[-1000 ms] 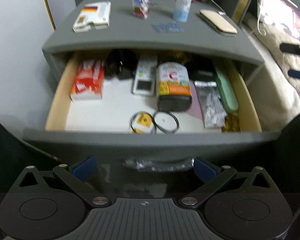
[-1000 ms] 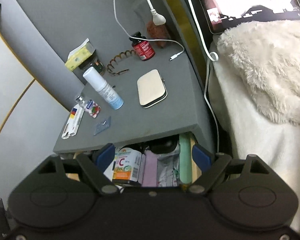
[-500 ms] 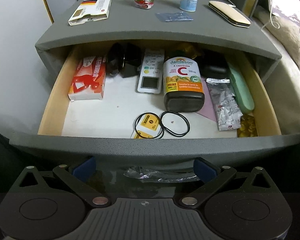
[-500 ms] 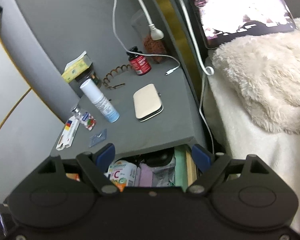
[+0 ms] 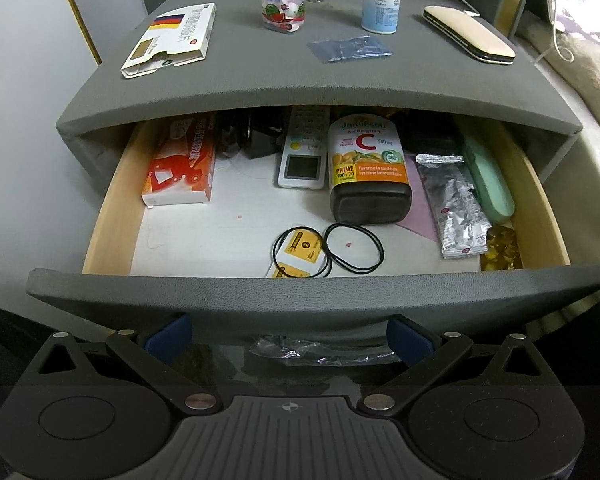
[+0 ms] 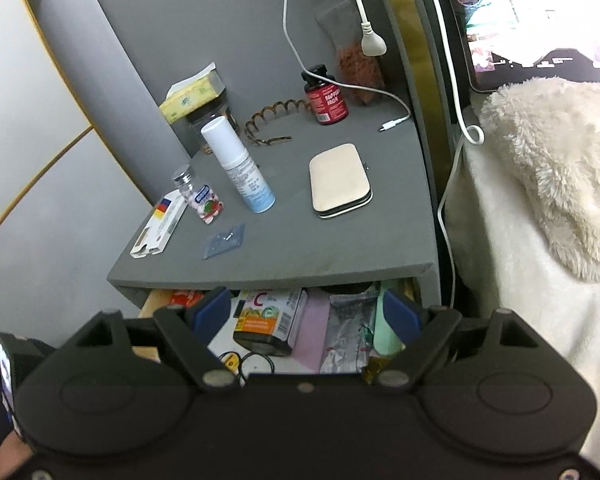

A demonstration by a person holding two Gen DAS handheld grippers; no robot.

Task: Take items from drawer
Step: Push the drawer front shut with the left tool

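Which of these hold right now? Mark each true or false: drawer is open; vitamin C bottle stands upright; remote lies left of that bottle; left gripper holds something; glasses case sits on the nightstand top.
1. The drawer is open. True.
2. The vitamin C bottle stands upright. False: it lies on its side.
3. The remote lies left of the bottle. True.
4. The left gripper holds something. False: its fingers stand apart, empty.
5. The beige case sits on the nightstand top. True.
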